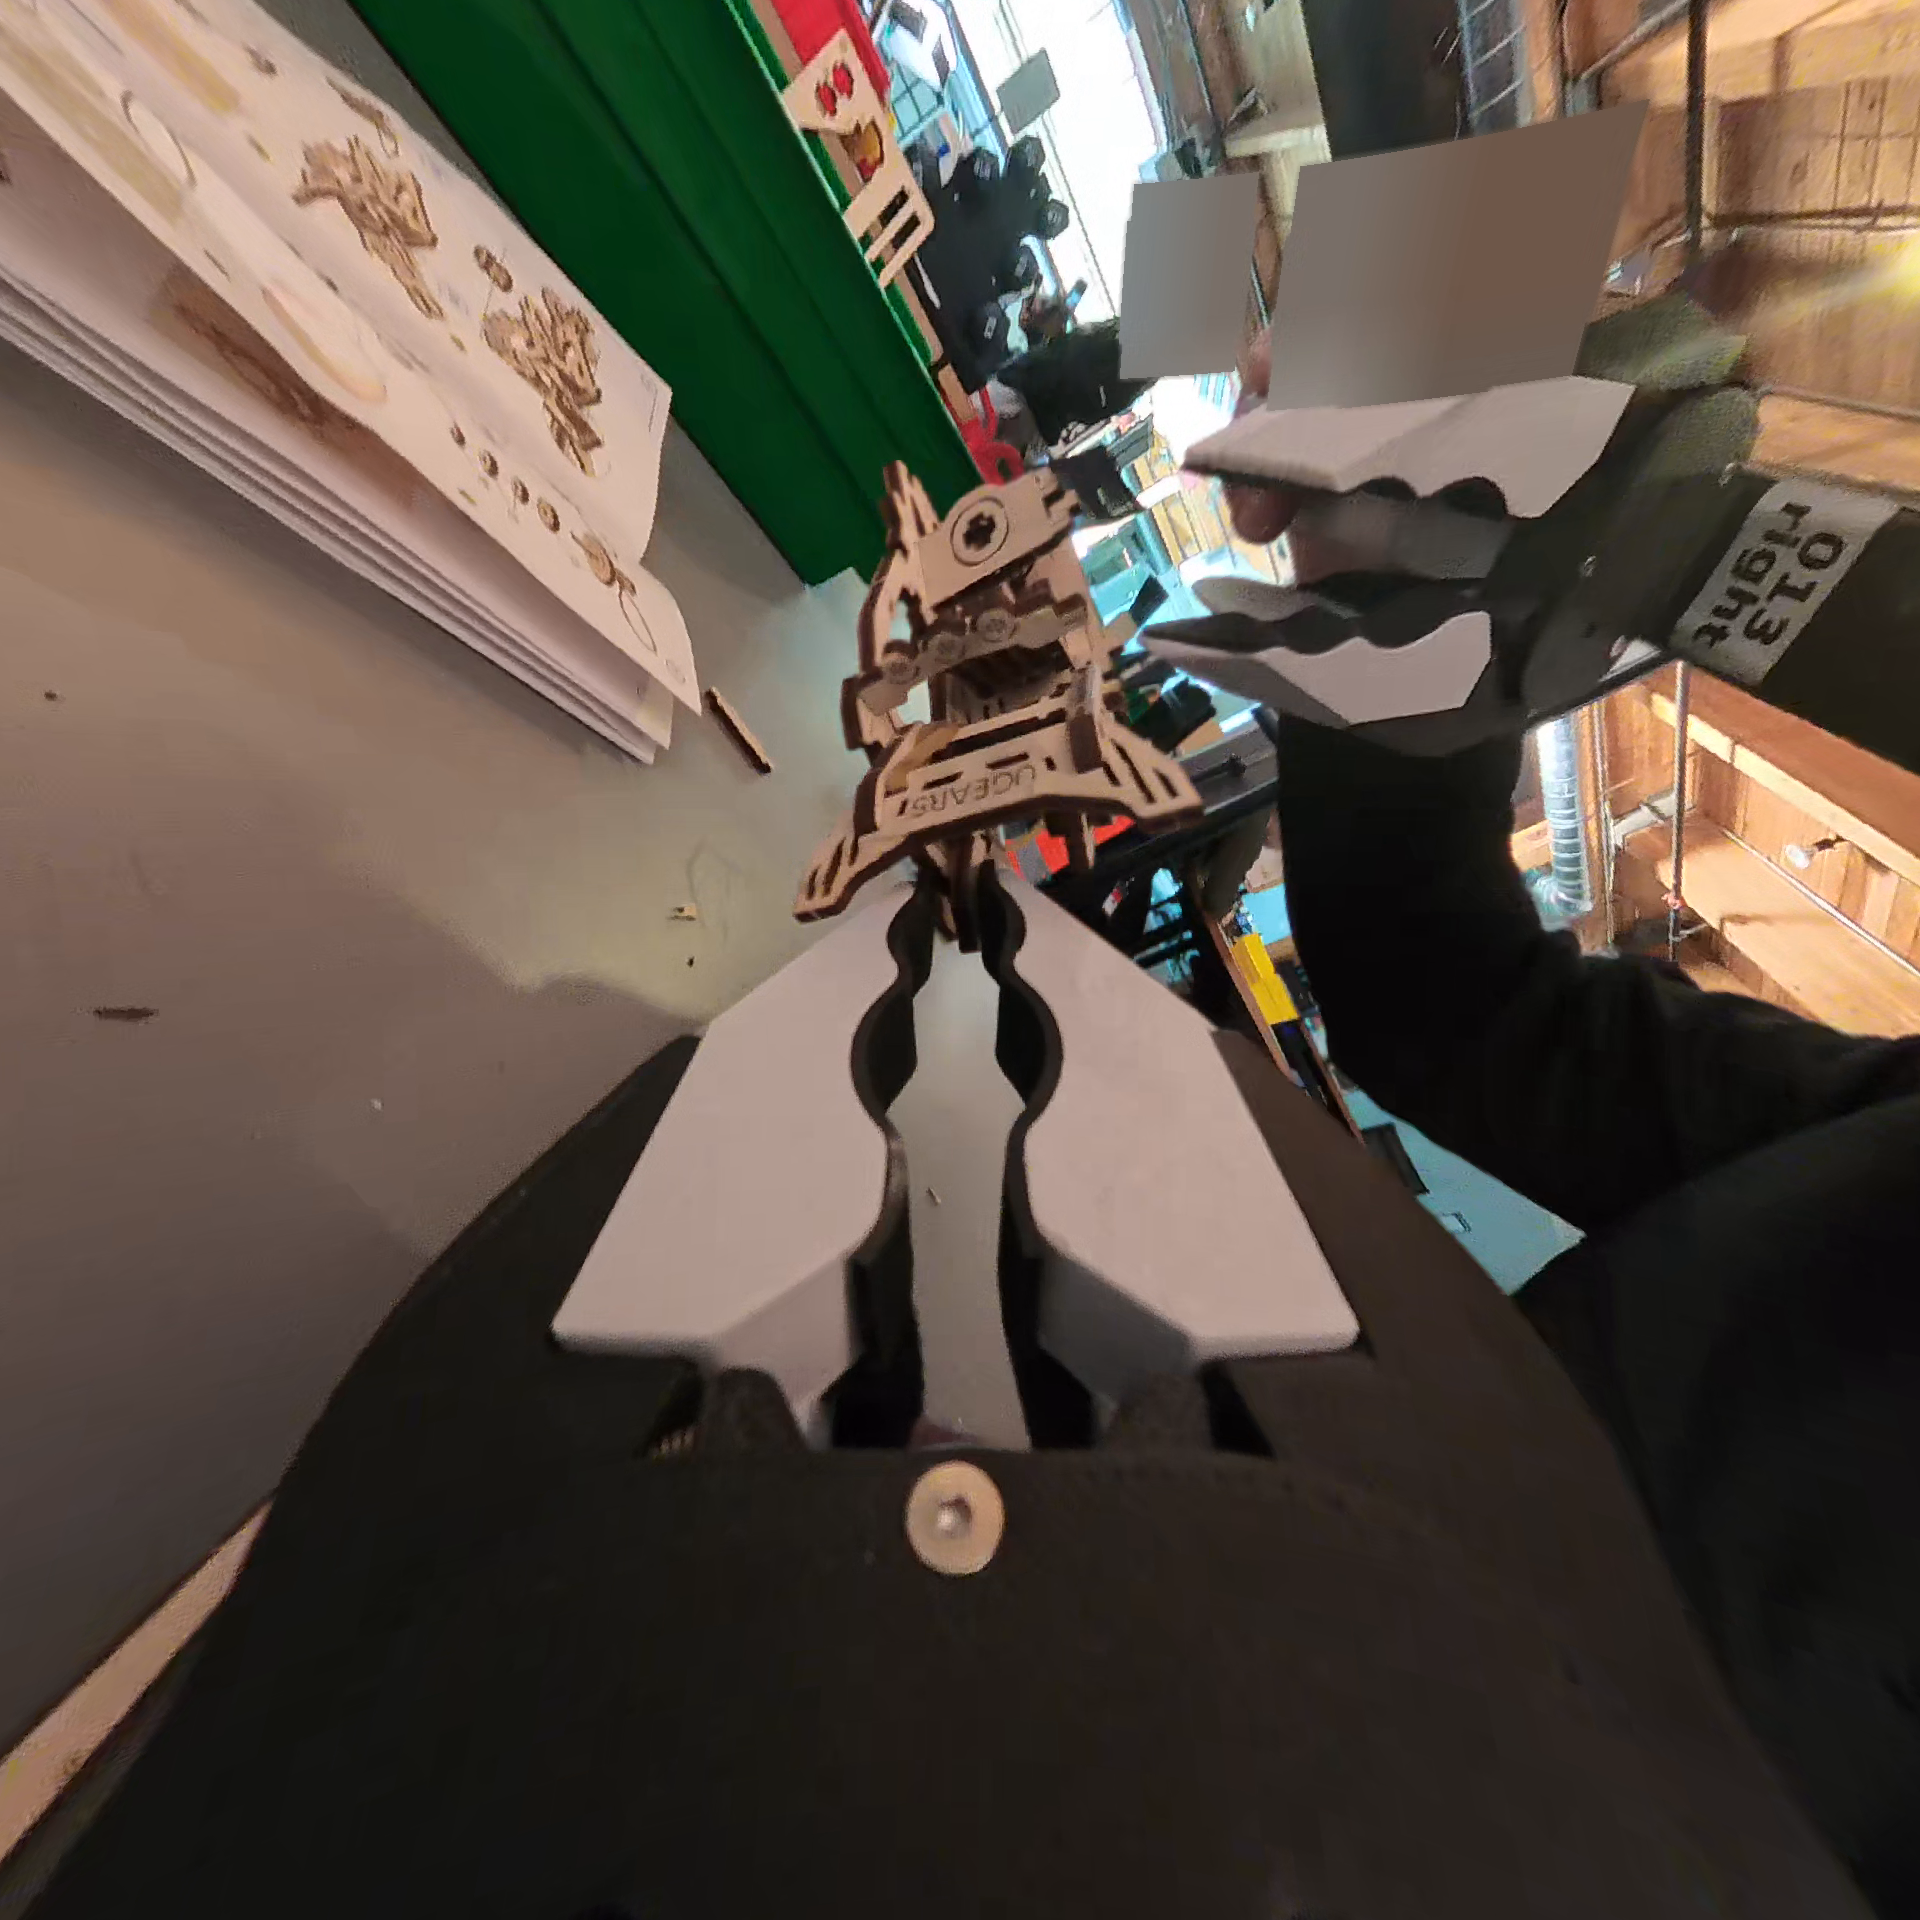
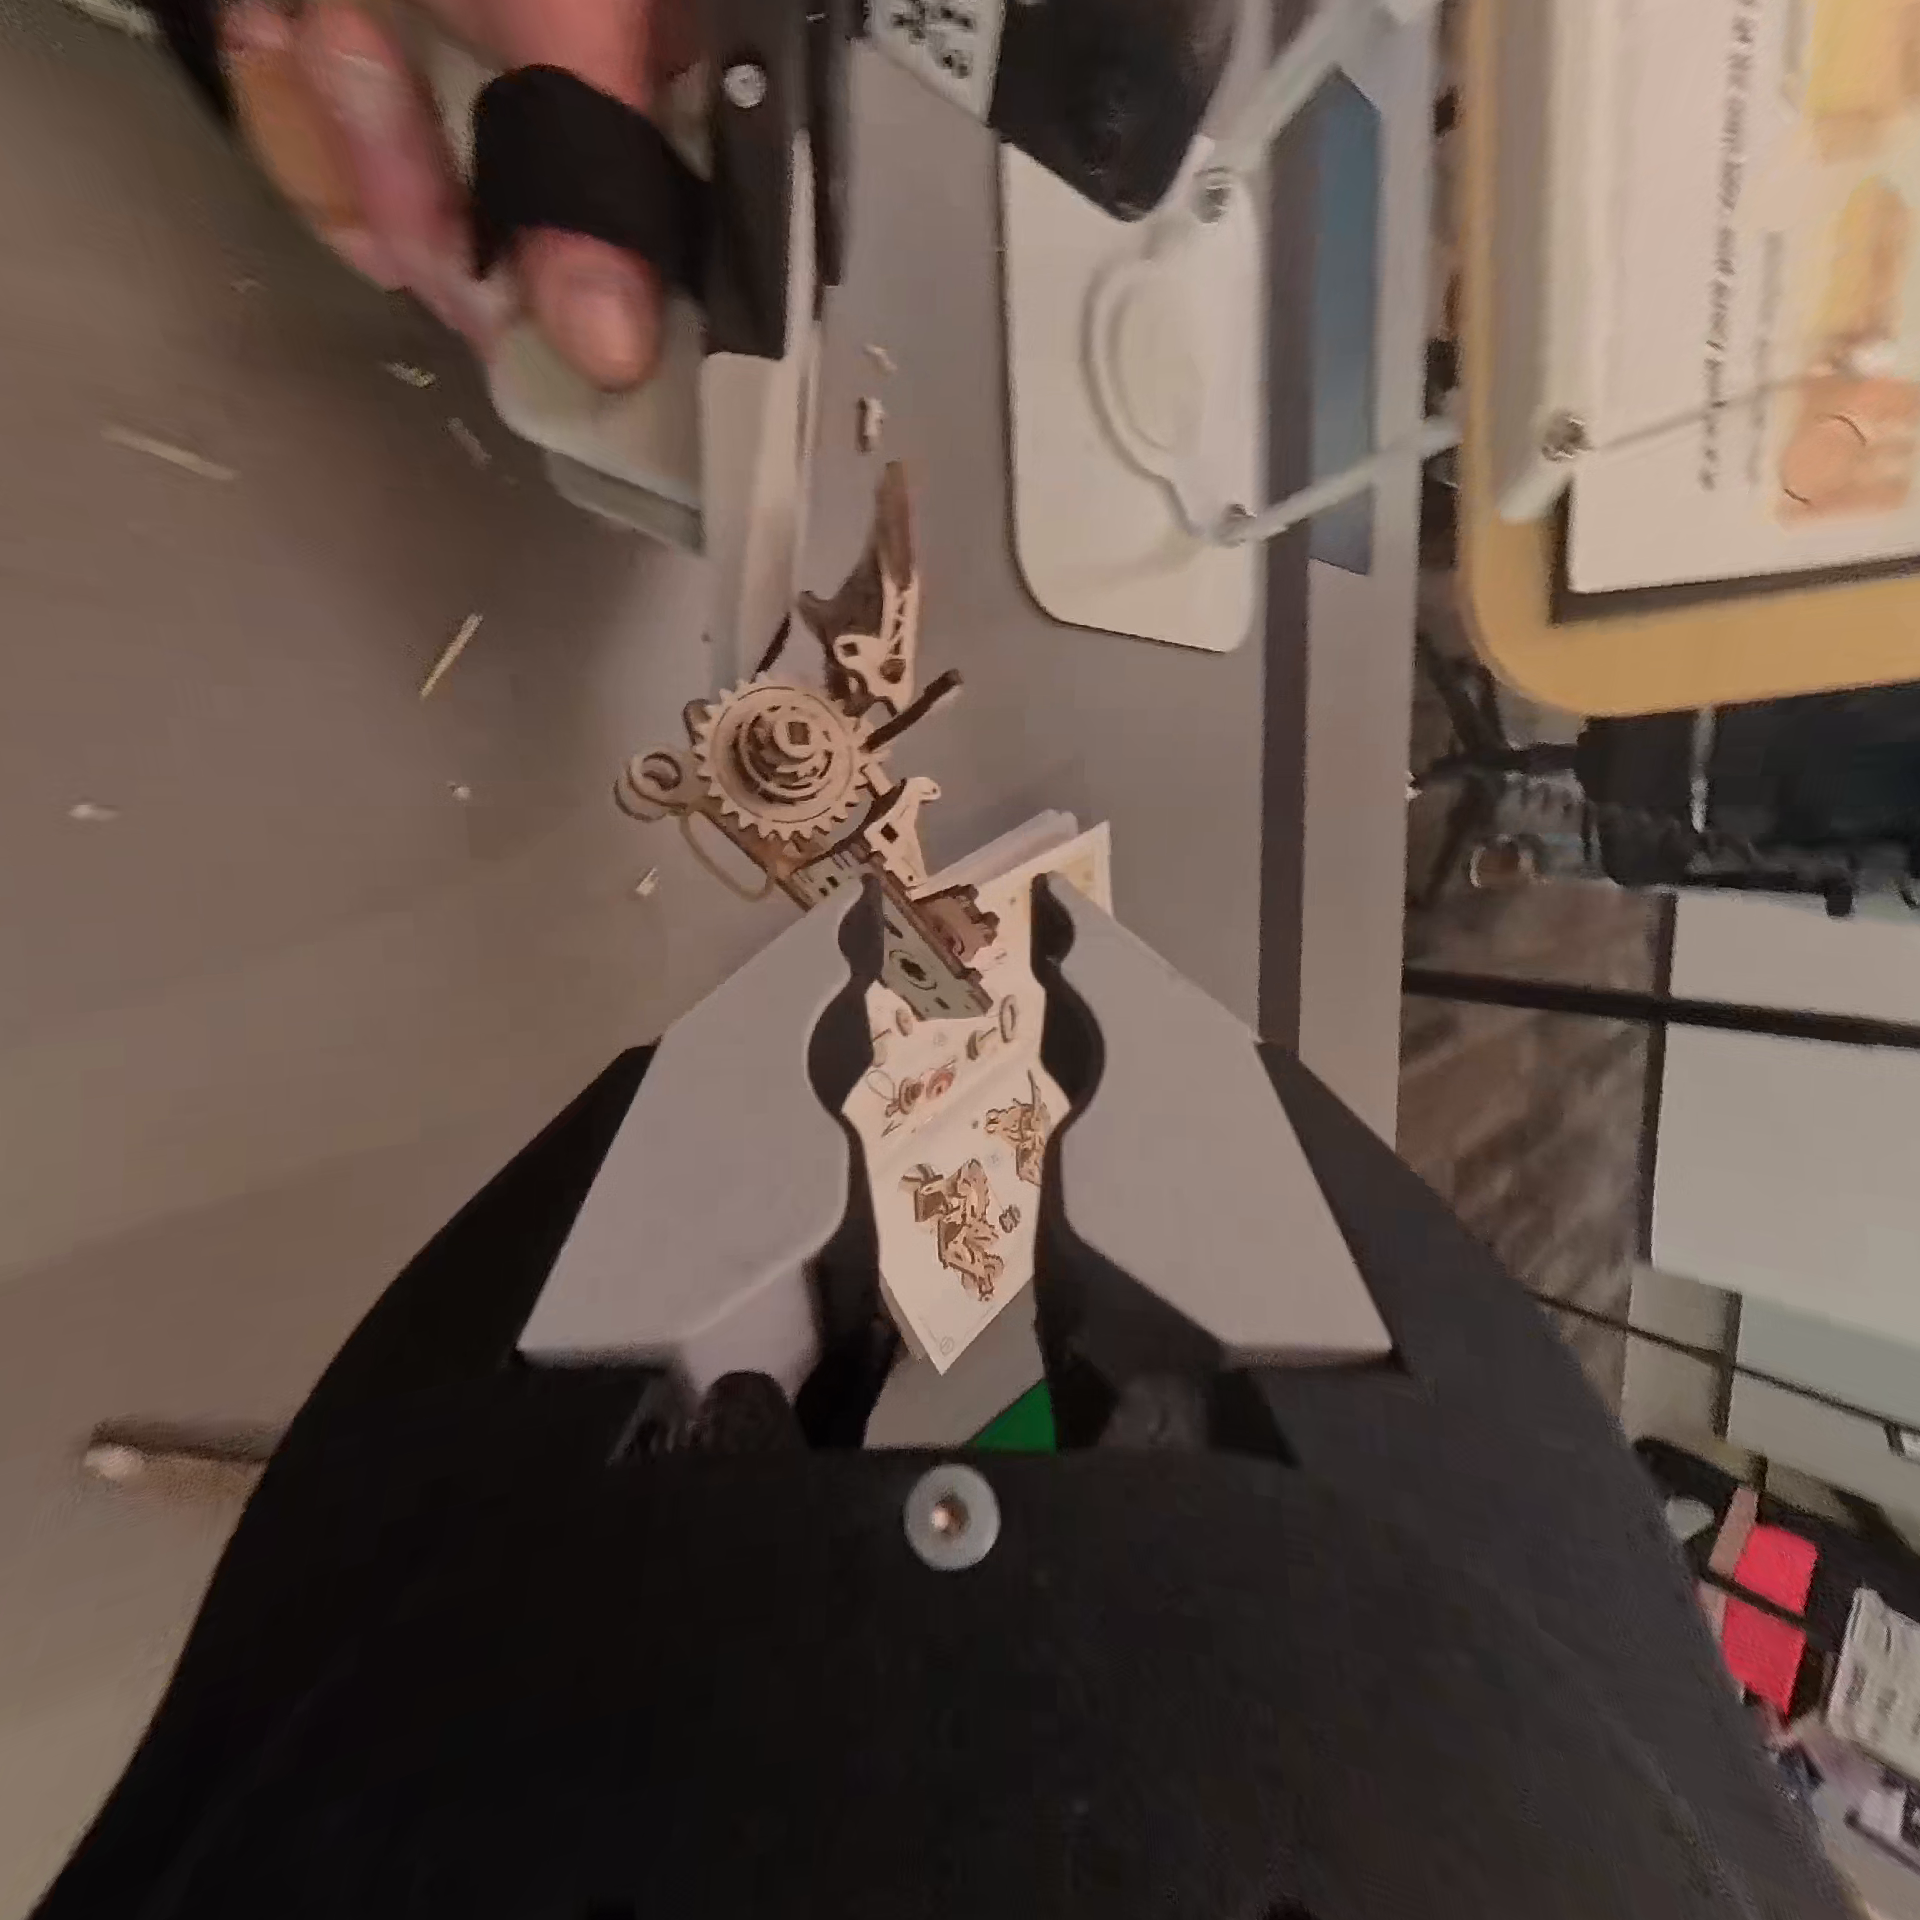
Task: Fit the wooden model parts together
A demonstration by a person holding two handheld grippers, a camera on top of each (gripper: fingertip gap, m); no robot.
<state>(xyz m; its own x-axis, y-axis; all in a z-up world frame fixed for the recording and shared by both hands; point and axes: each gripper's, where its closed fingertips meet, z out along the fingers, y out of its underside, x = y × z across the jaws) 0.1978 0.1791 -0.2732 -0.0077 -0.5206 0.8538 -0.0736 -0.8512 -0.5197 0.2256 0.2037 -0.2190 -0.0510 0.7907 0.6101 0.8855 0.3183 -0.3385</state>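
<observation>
Your bench (image 1: 260, 935) has a plain grey top. On it lies a stack of printed instruction sheets (image 1: 343, 343), with a small flat wooden strip (image 1: 740, 730) just beside its corner. Tiny wood splinters (image 1: 125, 1013) are scattered over the bare surface, well apart.

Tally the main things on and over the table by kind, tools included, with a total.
Tools: 2, left tool and right tool
Wooden model: 1, clamped in the left tool
Instruction booklet: 1
Loose wooden strip: 1
Total: 5
</observation>
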